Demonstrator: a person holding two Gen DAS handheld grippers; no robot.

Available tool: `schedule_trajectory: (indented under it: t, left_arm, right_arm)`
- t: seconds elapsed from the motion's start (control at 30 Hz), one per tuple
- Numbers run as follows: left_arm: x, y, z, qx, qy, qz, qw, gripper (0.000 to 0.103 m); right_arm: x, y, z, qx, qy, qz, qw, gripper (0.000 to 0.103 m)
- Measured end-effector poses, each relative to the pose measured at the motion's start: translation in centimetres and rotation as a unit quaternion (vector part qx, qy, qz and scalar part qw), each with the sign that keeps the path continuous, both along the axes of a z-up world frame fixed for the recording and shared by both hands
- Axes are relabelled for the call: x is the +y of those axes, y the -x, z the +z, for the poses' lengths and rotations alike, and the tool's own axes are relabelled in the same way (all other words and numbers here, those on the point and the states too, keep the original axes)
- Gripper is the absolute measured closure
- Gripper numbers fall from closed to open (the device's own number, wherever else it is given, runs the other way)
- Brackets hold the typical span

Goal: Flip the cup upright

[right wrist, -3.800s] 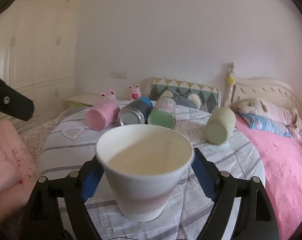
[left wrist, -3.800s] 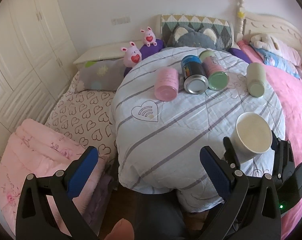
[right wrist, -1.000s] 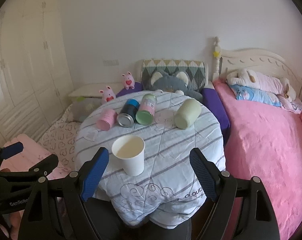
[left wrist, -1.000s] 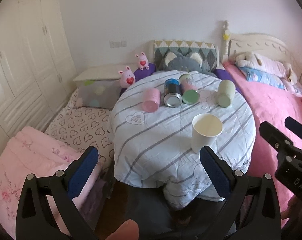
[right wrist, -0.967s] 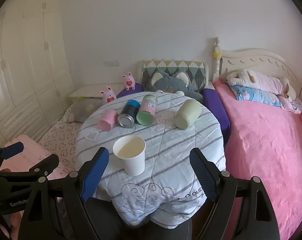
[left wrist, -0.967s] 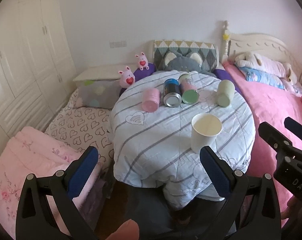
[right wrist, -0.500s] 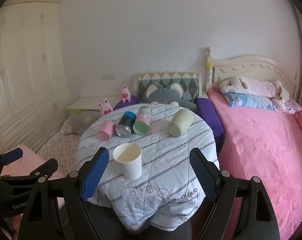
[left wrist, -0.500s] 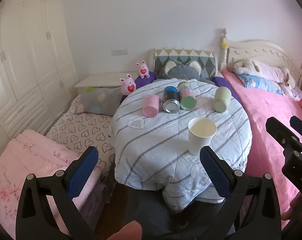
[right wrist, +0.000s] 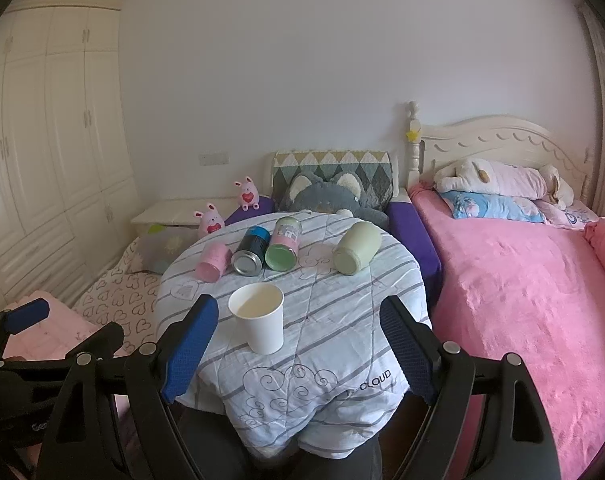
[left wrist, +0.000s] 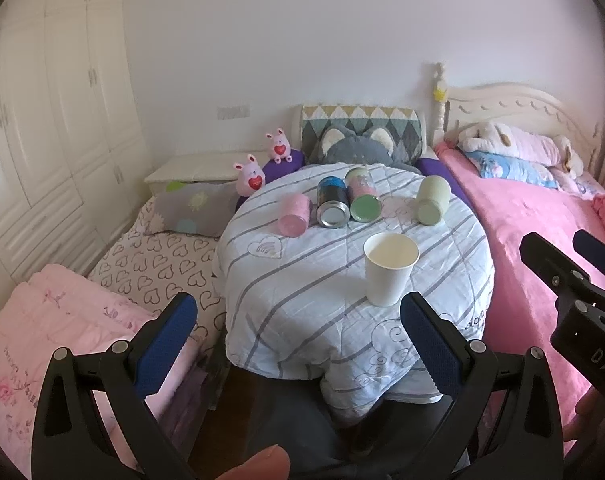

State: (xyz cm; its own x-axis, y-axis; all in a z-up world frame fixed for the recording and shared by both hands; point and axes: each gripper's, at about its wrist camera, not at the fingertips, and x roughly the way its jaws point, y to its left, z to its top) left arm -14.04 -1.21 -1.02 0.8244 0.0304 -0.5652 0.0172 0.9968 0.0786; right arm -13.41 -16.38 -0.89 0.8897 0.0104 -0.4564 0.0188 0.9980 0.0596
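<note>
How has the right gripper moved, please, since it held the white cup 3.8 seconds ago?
Yes. The right gripper has released the white paper cup and pulled back from the round table; its fingers now stand open, the cup upright and small ahead.

A white paper cup (right wrist: 259, 323) is seen standing upright, mouth up, on a round table covered by a striped quilt (right wrist: 342, 320). The right gripper (right wrist: 298, 344) is held wide open near the table's front edge, apart from the cup. Behind the cup, a pink can (right wrist: 213, 263), a dark can (right wrist: 250, 256), a green-lidded jar (right wrist: 283, 250) and a pale green cup (right wrist: 357, 253) are laid on their sides. The left gripper (right wrist: 30, 332) is glimpsed at the left edge.
</note>
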Motion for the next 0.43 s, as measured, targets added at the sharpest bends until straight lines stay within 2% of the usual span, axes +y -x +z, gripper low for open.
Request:
schedule_trajectory:
  t: [0.43]
  left_arm:
    - [0.15,0.33,0.12,-0.001,0.012,-0.001,0.9999,0.000]
  right_arm:
    - [0.04,0.30,-0.22,0.008,0.002,0.003,1.000,0.019]
